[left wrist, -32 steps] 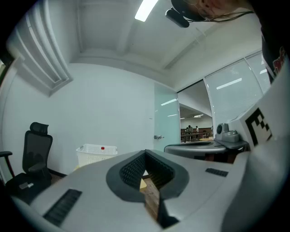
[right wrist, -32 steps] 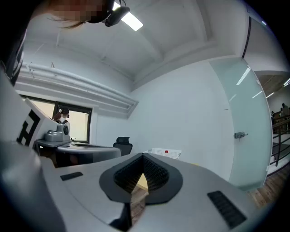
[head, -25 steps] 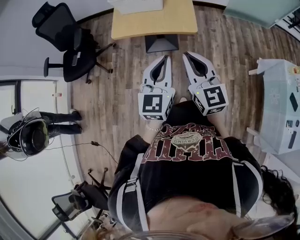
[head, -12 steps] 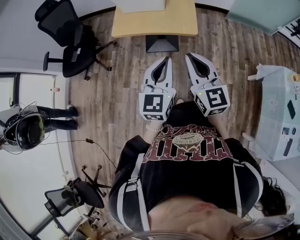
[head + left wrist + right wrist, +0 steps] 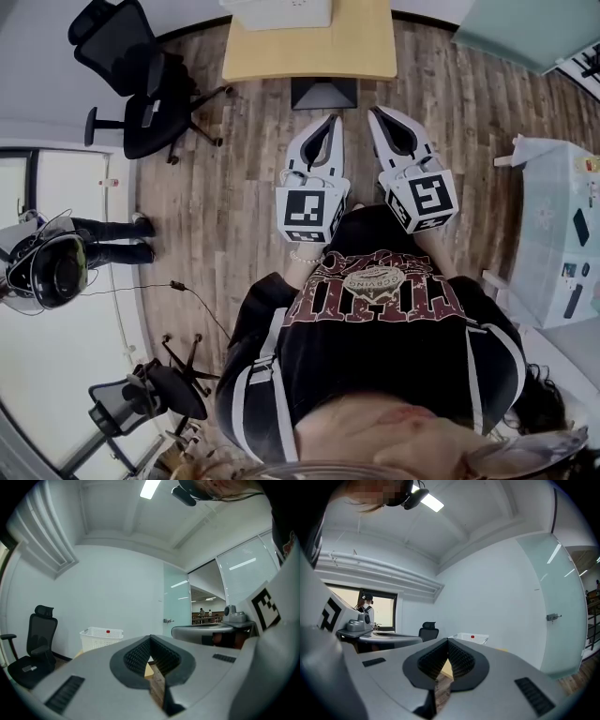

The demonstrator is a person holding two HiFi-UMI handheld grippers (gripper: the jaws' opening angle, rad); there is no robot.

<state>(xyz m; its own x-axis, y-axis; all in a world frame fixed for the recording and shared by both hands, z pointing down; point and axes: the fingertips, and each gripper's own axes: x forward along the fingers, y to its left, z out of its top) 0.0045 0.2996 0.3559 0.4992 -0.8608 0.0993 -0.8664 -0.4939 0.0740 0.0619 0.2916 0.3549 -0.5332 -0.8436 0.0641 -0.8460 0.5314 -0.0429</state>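
Person holding 2 handheld grippers at chest height: the left gripper and the right gripper are riding side by side, both pointing toward 12 o'clock over the plank floor. In each gripper view the 2 ribbed jaws are meeting at their tips, closed on nothing, with only floor and table edge showing through the leaf-shaped gap behind the tips. The wooden table is lying at 12 o'clock from both grippers, well apart from the tips. The white basket is sitting at the table's far edge, toward 11 o'clock. A dark block is standing on the floor at the table's near side, between table and jaws, nearest the left gripper's tips. A black office chair is standing at 10 o'clock, beside the table. A second person in headgear is standing at 9 o'clock, well away. A white bench carrying small devices is filling the 3 o'clock side, and a frosted glass door is showing at 1 o'clock.
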